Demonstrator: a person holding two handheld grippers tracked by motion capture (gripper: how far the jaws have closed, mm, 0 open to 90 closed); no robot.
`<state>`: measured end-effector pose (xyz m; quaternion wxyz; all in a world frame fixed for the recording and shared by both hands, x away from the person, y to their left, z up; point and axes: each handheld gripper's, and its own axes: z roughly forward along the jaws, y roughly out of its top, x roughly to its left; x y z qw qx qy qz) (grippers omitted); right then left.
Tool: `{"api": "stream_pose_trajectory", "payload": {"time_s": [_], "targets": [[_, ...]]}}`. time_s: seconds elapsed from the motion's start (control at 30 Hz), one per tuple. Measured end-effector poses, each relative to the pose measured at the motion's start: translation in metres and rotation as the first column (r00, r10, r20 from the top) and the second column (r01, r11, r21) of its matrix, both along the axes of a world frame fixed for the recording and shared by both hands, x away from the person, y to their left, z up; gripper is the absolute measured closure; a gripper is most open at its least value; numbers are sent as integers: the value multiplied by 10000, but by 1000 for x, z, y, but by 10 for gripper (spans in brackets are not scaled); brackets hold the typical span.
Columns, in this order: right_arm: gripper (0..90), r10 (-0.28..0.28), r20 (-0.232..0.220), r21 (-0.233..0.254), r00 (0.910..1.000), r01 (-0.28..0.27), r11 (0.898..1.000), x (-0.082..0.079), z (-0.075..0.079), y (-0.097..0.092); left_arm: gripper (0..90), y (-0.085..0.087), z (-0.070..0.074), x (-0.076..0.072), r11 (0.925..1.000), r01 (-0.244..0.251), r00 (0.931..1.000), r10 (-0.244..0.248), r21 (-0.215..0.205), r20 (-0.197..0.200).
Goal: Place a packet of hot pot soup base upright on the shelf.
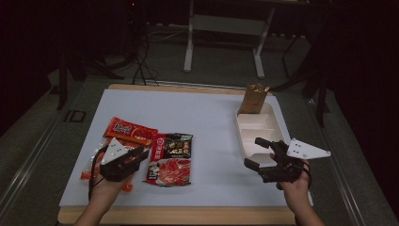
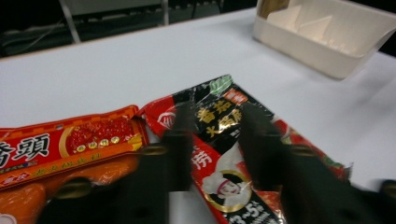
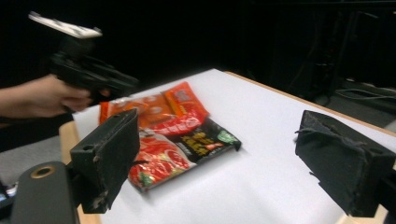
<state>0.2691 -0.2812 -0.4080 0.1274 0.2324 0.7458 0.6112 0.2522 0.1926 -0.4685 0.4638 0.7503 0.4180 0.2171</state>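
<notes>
Table: white board [image 1: 197, 113] on a wood-edged top; dark room behind
Tray: white tray [image 1: 256, 123], far right of the black-and-red packet [image 1: 170, 158]
Left gripper [image 1: 134, 157]: jaws narrowed over the packet, grip uncertain
Right gripper [image 1: 258, 153]: jaws wide apart, holding nothing

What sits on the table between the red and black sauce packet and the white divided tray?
Nothing: in the high view the stretch of white table between the sauce packet and the tray is bare. The left gripper view shows the same open gap.

Dim room beyond a white tabletop [image 1: 207, 117] with a wooden border. Behind its far edge, a grey floor [image 1: 221, 66] carries a pale-legged table frame [image 1: 226, 28] and trailing dark cables [image 1: 141, 66]; the surroundings to either side lie in darkness
</notes>
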Motion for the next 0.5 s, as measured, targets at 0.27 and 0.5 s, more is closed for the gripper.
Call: {"api": "stream_pose_trajectory", "payload": {"time_s": [0.27, 0.5], "targets": [[136, 52, -20, -221, 10000, -53, 9997, 0, -5, 2, 900, -12, -13, 35, 9986, -180, 9977, 213, 507, -650], [136, 142, -101, -218, 9998, -144, 9997, 3, -8, 0, 900, -16, -25, 66, 9976, -377, 9897, 453, 584, -1355]]}}
